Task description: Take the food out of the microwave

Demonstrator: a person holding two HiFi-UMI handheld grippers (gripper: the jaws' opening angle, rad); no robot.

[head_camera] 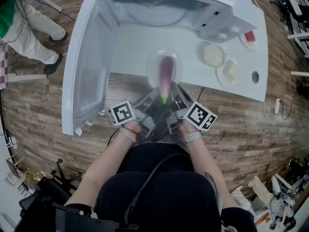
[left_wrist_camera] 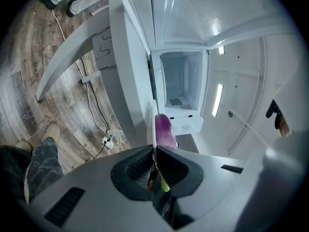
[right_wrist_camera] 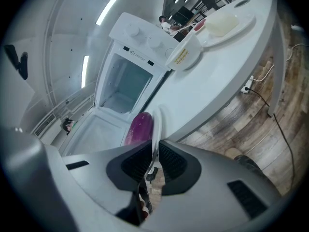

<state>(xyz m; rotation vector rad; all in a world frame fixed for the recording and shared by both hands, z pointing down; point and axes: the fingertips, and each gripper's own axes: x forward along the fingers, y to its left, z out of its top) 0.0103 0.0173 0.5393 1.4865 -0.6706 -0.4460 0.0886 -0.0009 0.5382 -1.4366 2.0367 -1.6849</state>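
A purple eggplant [head_camera: 165, 74] lies on a clear glass plate [head_camera: 155, 62] in front of the open white microwave [head_camera: 159, 8], at the near edge of the white table [head_camera: 130, 47]. My left gripper [head_camera: 155, 94] is shut on the plate's near rim from the left. Close beside it, my right gripper [head_camera: 174, 92] is shut on the same rim. In the left gripper view the plate rim [left_wrist_camera: 153, 122] runs edge-on between the left gripper's [left_wrist_camera: 155, 151] pads, the eggplant [left_wrist_camera: 164, 129] just beyond. The right gripper view shows the rim [right_wrist_camera: 156, 122] pinched in the right gripper [right_wrist_camera: 154, 151], eggplant [right_wrist_camera: 139, 128] to its left.
The microwave door [head_camera: 91, 66] hangs open at the left. On the table's right stand a pale bowl [head_camera: 213, 54], a plate with yellowish food [head_camera: 230, 70] and a small dish with something red [head_camera: 249, 37]. A person's legs [head_camera: 29, 30] are at the far left on the wooden floor.
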